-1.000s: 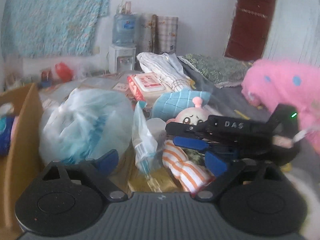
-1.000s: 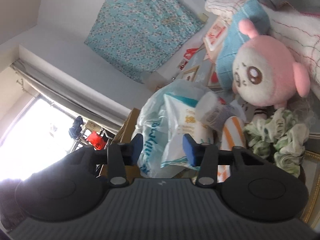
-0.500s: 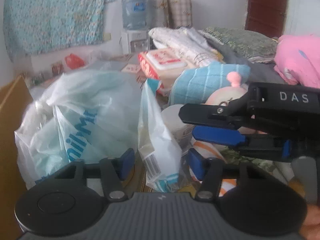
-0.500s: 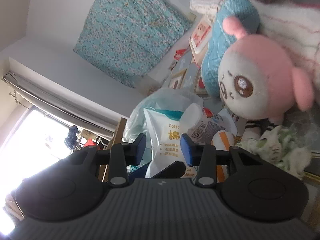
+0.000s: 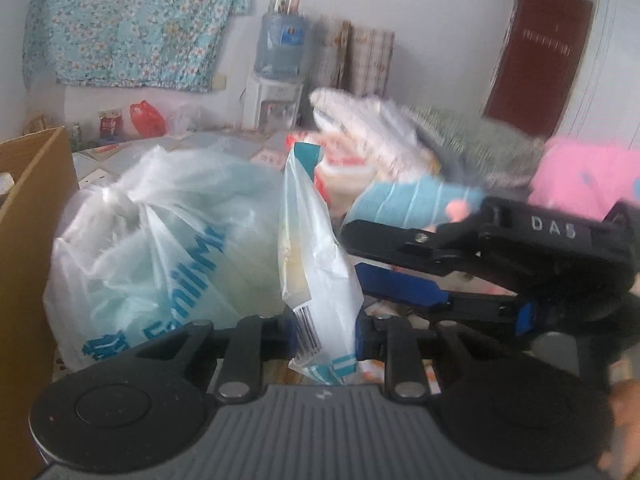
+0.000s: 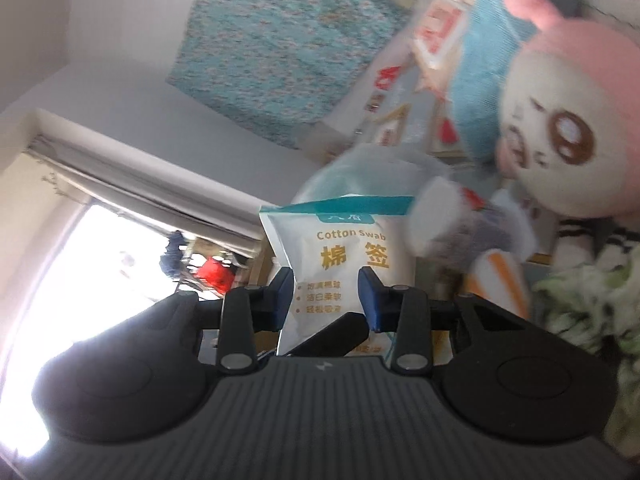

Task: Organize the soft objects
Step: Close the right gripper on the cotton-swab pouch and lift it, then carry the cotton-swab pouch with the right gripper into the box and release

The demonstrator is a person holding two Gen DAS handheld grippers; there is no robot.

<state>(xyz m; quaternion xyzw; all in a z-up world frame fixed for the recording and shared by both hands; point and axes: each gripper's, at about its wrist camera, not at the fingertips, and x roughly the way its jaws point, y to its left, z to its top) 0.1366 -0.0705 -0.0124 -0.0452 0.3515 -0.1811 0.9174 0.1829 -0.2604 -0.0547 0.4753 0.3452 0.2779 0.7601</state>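
Observation:
A white and teal cotton swab bag (image 5: 316, 248) stands upright among the clutter. My left gripper (image 5: 325, 338) is shut on its lower edge. The same cotton swab bag (image 6: 344, 264) shows in the right wrist view, where my right gripper (image 6: 326, 298) is open with its blue pads on either side of the bag, not pressing it. The right gripper also shows in the left wrist view (image 5: 384, 264), coming in from the right. A pink and white plush doll (image 6: 560, 136) lies to the right of the bag.
A big knotted plastic bag (image 5: 160, 248) sits left of the swab bag. A cardboard box (image 5: 28, 240) stands at far left. A white jar (image 6: 440, 216), an orange striped sock (image 6: 500, 280), green scrunchies (image 6: 592, 304) and a blue cushion (image 5: 408, 200) crowd the right.
My left gripper closed on the cotton swab bag, which now stands higher. My right gripper moved in around the bag from the right.

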